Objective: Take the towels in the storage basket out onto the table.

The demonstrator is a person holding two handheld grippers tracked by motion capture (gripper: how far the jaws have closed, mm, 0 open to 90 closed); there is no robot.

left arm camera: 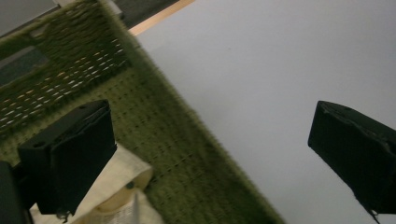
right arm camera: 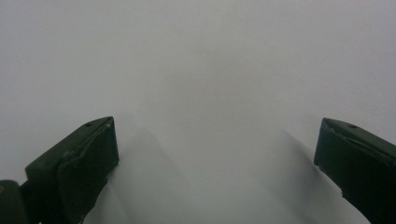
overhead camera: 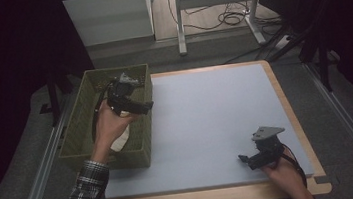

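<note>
A: Resting near the table's [overhead camera: 285,102] front edge, what is the right gripper [overhead camera: 250,160] doing?

B: Idling. Its jaws are standing wide apart over bare grey surface, gripping nothing.

A: And farther off?

B: The left gripper [overhead camera: 137,105] is hovering over the basket's [overhead camera: 79,120] right wall, jaws spread wide and empty. The bottle [left arm camera: 119,191] is lying inside the basket, just below one jaw.

A: Step in hand?

B: Judging by position, either reaching for the bottle or leaving it; a pick calls for lowering and closing on it.

Basket [overhead camera: 79,121] sits at the left of the frame, on the table's [overhead camera: 207,121] left edge. Bottle [overhead camera: 120,140] lies in it, toward the lower right corner. Left gripper [overhead camera: 141,105] hangs above the basket; right gripper [overhead camera: 246,160] rests on the table, lower right.
</note>
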